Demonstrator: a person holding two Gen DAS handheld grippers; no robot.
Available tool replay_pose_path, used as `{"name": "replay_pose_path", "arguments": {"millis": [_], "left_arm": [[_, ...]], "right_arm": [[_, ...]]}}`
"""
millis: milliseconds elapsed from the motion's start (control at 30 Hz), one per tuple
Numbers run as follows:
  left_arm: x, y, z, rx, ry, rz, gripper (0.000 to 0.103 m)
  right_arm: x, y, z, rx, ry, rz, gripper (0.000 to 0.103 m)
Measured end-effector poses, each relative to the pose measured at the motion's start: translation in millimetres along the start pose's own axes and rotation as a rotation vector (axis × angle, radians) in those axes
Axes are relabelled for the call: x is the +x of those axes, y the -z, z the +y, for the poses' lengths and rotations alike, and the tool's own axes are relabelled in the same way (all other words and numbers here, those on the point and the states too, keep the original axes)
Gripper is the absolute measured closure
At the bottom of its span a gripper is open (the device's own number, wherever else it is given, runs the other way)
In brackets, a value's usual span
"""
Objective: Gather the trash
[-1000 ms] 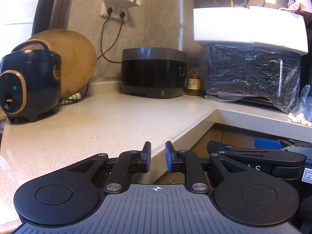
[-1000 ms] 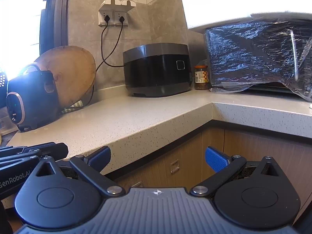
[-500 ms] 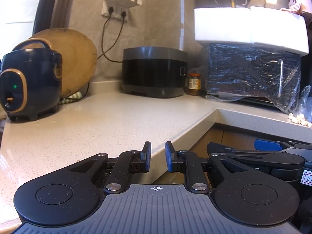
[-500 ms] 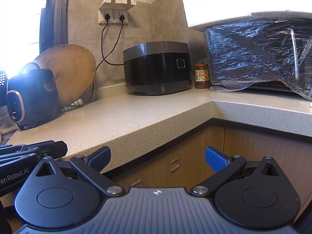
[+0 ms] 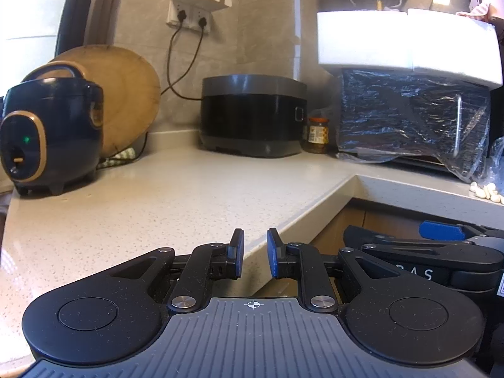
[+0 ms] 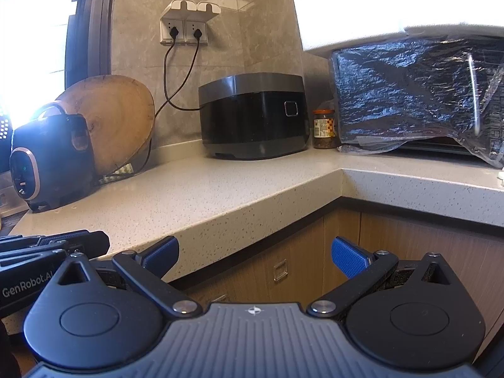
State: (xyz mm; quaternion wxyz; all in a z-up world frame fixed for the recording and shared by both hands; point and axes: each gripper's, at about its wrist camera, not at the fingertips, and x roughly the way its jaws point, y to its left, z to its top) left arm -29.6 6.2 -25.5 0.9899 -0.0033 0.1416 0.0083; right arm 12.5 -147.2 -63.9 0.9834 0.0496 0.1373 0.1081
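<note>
My left gripper [image 5: 255, 253] hangs over the front edge of the speckled countertop [image 5: 176, 195]; its blue pads stand a narrow gap apart with nothing between them. My right gripper [image 6: 255, 256] is wide open and empty, below the counter edge in front of the wooden cabinets [image 6: 283, 271]. The right gripper also shows at the right of the left wrist view [image 5: 441, 252]. Small white bits [image 5: 485, 189] lie on the counter at the far right. I see no other loose trash on the counter.
A dark blue rice cooker [image 5: 50, 135] and a round wooden board [image 5: 132, 94] stand at the left. A black cooker [image 5: 252, 116], a jar [image 5: 318, 130] and a plastic-wrapped oven [image 5: 409, 119] under white foam [image 5: 406, 44] line the back wall.
Both views have shifted very slightly; the grippers' openings have not changed.
</note>
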Motion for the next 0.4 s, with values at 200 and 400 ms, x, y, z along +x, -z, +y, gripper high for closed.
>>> {"name": "replay_pose_path", "arguments": {"millis": [200,400], "left_arm": [[0.7,-7.1,14.5,-0.039,-0.017,0.006,0.083],[-9.2,-37.4,57.0,-0.130,-0.114,-0.046,0.083]], "right_arm": [[20.7,-25.9,1.9,-0.073,0.137,0.039,0.000],[50.3,-75.9,31.4,-0.142,-0.026,0.001,0.000]]}}
